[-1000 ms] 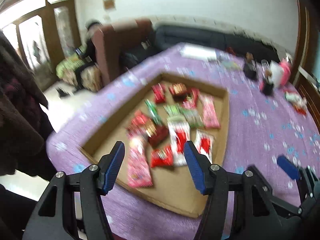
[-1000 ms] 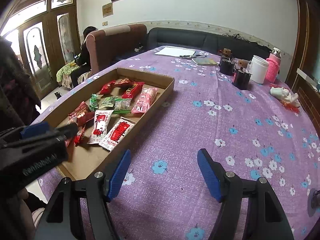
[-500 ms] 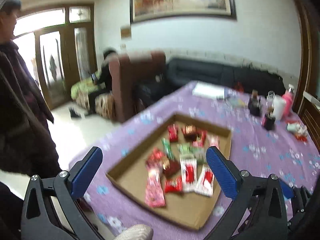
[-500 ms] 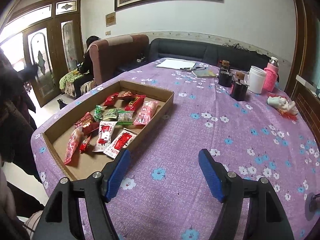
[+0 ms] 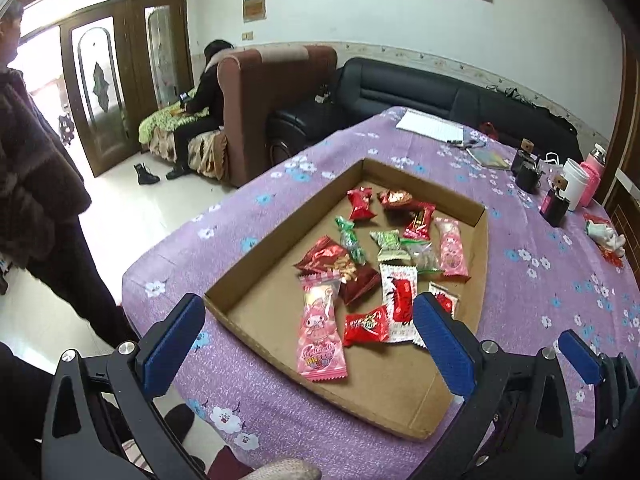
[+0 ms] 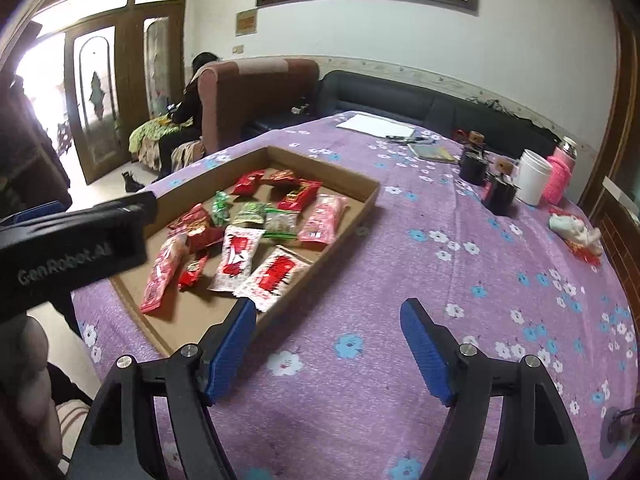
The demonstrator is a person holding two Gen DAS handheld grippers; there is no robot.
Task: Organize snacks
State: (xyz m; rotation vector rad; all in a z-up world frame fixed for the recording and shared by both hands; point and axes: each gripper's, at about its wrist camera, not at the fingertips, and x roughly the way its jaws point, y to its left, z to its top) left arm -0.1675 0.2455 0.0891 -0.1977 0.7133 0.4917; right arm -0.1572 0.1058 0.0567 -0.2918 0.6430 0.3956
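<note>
We see the snack packets [image 5: 396,264] all lying loosely inside the cardboard tray [image 5: 280,268] on the purple tablecloth [image 6: 400,280]; both the left gripper [image 5: 308,344] and the right gripper [image 6: 328,344] hover spread apart and empty; perhaps 12 packets, unsorted or already gathered.

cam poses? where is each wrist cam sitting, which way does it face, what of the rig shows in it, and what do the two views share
Left wrist: off the table's near corner, above it, looking down and forward into the cardboard tray of snack packets; the open left gripper frames it, and the right gripper's blue pad shows at lower right.
Right wrist: over the near table edge, to the tray's right, facing along the purple tablecloth; the open right gripper shows, the left gripper's black body at left.
Shared: tray, pink cartoon packet, white cup, sofa.
</note>
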